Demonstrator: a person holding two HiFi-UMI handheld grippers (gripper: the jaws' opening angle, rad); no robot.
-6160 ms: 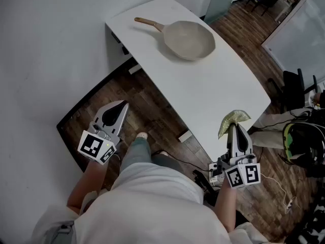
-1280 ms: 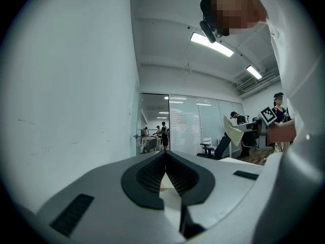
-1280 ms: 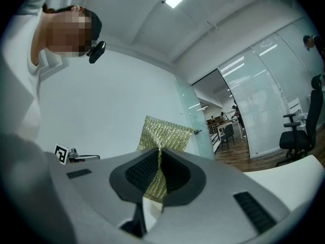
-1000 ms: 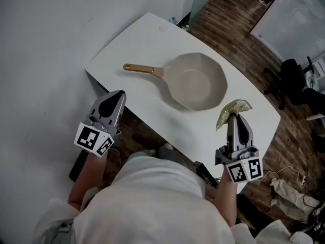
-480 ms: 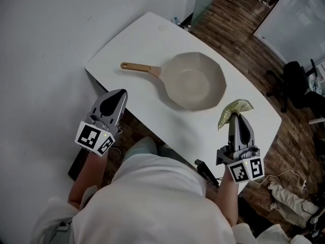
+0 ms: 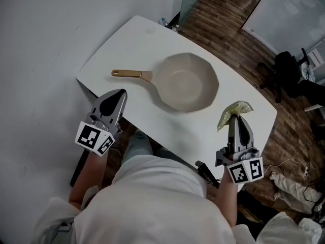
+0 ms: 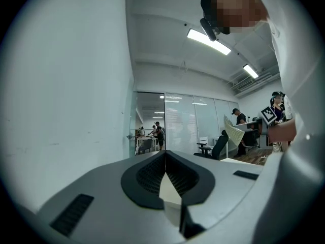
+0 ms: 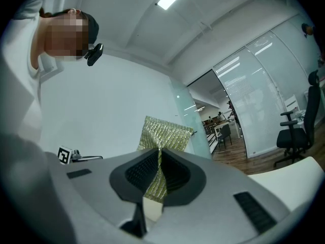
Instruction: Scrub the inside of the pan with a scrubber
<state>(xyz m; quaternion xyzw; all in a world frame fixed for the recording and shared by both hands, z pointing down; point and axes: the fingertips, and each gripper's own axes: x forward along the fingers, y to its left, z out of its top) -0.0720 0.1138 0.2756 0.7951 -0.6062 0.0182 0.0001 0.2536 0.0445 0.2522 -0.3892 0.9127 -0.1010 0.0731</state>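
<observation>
Head view shows our right gripper [image 6: 235, 120] clamping the scrubber [image 6: 232, 109], left gripper [image 6: 118, 95] closed and empty; we should steady the pan [image 6: 185, 83] first.

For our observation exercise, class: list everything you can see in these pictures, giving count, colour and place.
table: one, white, middle of head view
pan: one, beige, tan handle, on the table
scrubber: one, yellow-green, in the right gripper
office chair: one, black, on the wooden floor, right
left gripper: one, grey, shut, empty, lower left
right gripper: one, grey, shut on the scrubber, lower right
</observation>
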